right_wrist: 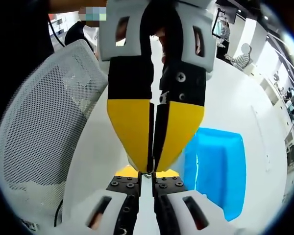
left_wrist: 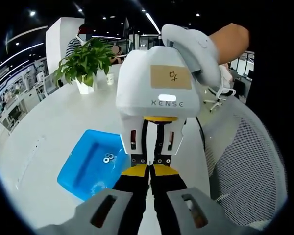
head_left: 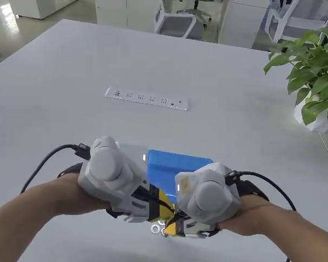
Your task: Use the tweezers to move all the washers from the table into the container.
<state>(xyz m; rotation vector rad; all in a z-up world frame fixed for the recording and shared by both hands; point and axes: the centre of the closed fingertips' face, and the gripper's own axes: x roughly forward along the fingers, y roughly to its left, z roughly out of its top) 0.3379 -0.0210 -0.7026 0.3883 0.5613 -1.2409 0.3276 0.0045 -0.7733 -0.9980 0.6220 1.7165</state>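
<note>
Left gripper (right_wrist: pixel 152 156) and right gripper (left_wrist: pixel 148 159), jaws pressed together, are hovering tip to tip over washers (head_left: pixel 158 228) lying beside the blue container (head_left: pixel 177 162).

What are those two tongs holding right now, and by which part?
Cannot be told. Both the left tongs and the right tongs are shut, tip to tip, by the washers; whatever lies between them is hidden.

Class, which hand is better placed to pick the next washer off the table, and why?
Right, probably. In the head view the right tool ends just beside the washers on the table; the left tool ends further from them. Both tools are shut, tip to tip.
</note>
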